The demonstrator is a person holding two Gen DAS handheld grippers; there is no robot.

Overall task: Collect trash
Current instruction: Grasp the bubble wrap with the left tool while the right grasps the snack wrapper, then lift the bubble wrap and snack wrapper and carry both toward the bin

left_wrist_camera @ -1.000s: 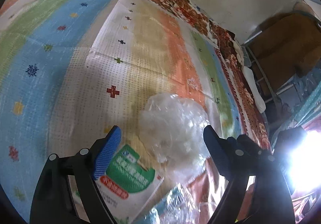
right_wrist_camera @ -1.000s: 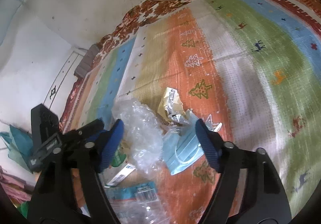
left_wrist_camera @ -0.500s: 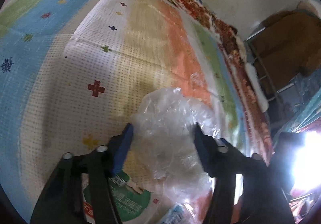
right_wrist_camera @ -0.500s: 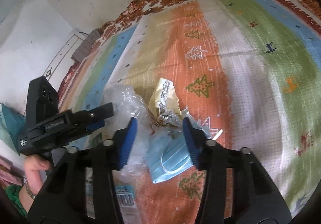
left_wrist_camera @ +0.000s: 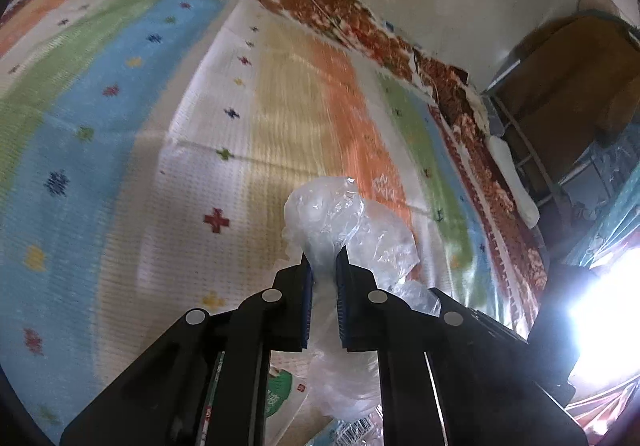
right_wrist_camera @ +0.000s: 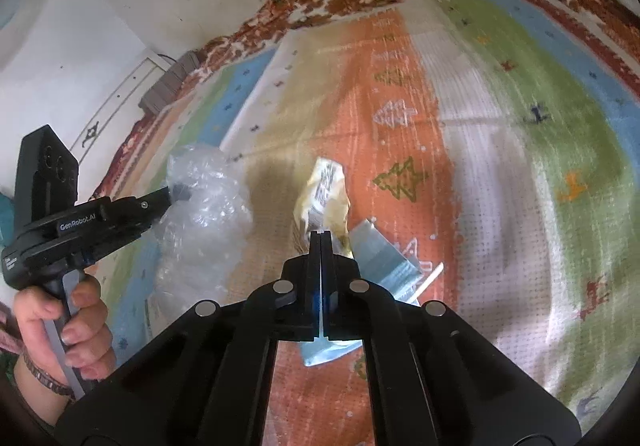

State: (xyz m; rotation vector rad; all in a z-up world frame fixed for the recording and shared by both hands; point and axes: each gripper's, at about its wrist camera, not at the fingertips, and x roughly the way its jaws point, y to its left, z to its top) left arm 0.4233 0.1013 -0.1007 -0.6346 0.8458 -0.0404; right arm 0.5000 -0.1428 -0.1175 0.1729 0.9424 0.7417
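We hold crumpled clear plastic [left_wrist_camera: 344, 222] in the left hand-held gripper [left_wrist_camera: 323, 266]; right hand-held gripper [right_wrist_camera: 321, 242] pinches the yellow wrapper [right_wrist_camera: 324, 190] and perhaps the blue face mask [right_wrist_camera: 380, 258] — thin grips; either may slip.

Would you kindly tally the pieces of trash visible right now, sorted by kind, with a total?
Clear plastic bag: 1, gripped by the left gripper
Yellow wrapper: 1, at the right gripper
Blue face mask: 1
Green-and-white packet: 1
Barcoded blue packet: 1
Total: 5
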